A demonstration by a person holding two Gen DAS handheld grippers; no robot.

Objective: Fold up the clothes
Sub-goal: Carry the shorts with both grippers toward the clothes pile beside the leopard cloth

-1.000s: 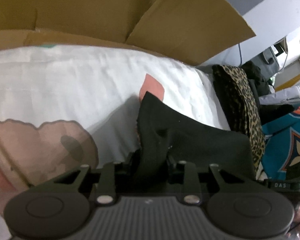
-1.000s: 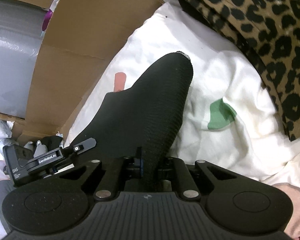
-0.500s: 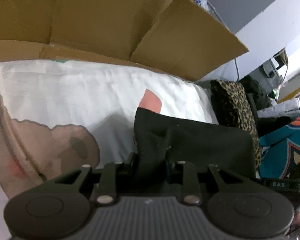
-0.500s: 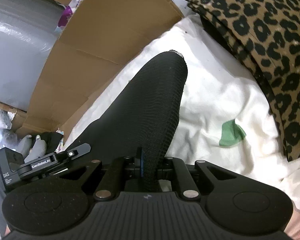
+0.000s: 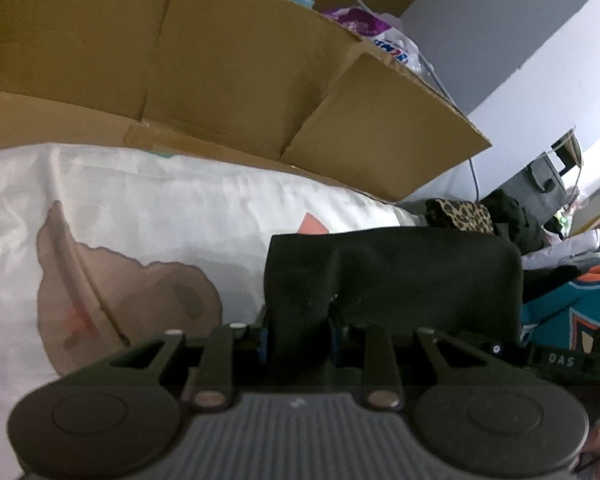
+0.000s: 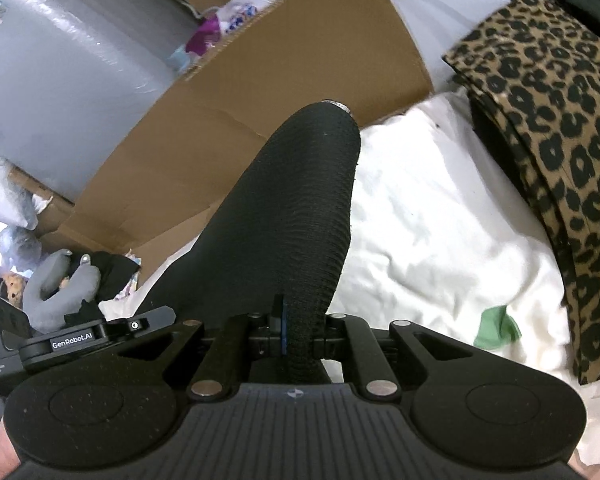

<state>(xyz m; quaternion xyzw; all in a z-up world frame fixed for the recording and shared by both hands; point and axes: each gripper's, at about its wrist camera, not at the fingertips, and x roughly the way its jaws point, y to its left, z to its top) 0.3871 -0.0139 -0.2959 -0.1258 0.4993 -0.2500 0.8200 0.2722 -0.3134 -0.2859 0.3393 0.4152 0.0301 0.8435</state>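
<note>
- Left wrist view: the left tongs [image 5: 298, 334], at the lower middle of the frame, are clenched on a bunched edge of the black garment [image 5: 392, 276]. The cloth stretches level toward the right of the frame, above the white printed bedsheet [image 5: 160, 216], with the cardboard box [image 5: 228, 68] across the top.
- Right wrist view: the right tongs [image 6: 300, 338] are pinched tight on another edge of the same garment [image 6: 288, 216], which rises as a ribbed, rounded fold toward the upper middle, above the sheet [image 6: 420, 216]. The leopard-print cloth [image 6: 548, 128] lies at the right edge.
- Handling, as I judge it: light, soft knit that sags and stretches; not fragile, not slippery.
- Best held at edges or corners, both grips level and the span taut, so the fold lands flat on the bed.
</note>
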